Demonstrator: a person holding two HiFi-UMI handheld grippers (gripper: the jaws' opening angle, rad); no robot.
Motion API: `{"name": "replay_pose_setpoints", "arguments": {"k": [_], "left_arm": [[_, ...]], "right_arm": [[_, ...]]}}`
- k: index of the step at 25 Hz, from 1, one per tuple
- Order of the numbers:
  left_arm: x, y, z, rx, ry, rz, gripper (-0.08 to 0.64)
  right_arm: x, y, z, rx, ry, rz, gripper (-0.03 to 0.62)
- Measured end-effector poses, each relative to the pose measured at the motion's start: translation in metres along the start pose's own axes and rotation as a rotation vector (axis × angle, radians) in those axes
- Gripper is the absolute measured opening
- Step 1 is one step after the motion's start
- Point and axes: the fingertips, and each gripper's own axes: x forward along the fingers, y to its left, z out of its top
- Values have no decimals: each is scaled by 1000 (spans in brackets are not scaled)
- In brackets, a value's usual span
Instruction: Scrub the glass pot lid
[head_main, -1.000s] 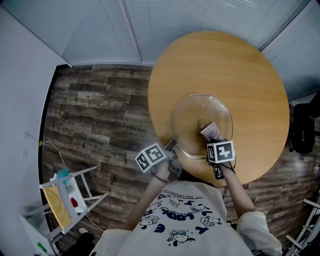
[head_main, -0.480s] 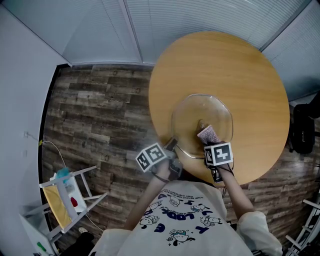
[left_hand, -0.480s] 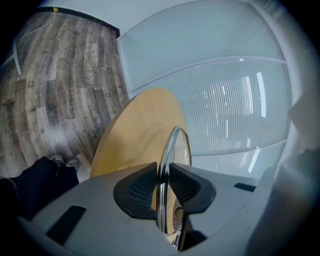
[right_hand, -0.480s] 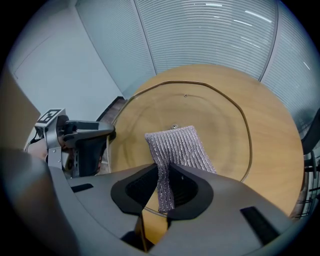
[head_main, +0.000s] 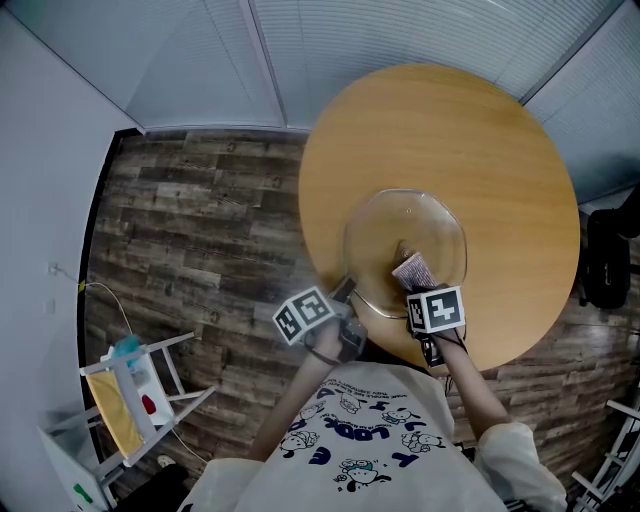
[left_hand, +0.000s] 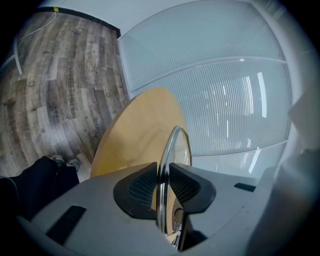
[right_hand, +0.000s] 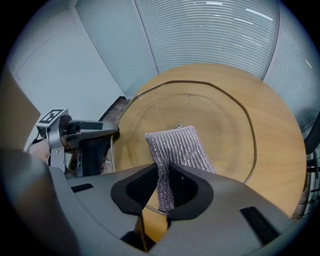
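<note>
The glass pot lid (head_main: 405, 228) lies on the round wooden table (head_main: 500, 150), near its front edge, its metal rim (right_hand: 248, 115) showing in the right gripper view. My left gripper (head_main: 345, 290) is shut on the lid's near-left rim (left_hand: 170, 150), seen edge-on between the jaws. My right gripper (head_main: 420, 285) is shut on a grey knitted scrub cloth (right_hand: 180, 147) that rests flat on the glass by the centre screw (right_hand: 179, 126). The same cloth (head_main: 414, 270) sits just right of the lid's middle in the head view.
Wood-plank floor (head_main: 200, 230) surrounds the table on the left. A white rack with a yellow cloth (head_main: 125, 395) stands at the lower left. A dark bag (head_main: 605, 255) sits at the right edge. Ribbed wall panels (head_main: 400, 30) run behind the table.
My right gripper has slid the scrub cloth a little to the left across the glass. The left gripper and the lid have stayed put.
</note>
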Motion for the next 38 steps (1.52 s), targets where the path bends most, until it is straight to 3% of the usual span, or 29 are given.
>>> {"name": "replay_pose_setpoints", "arguments": {"k": [38], "left_arm": [[0, 2, 1, -5, -5, 9, 74]], "right_arm": [[12, 54, 16, 14, -17, 117, 75]]}}
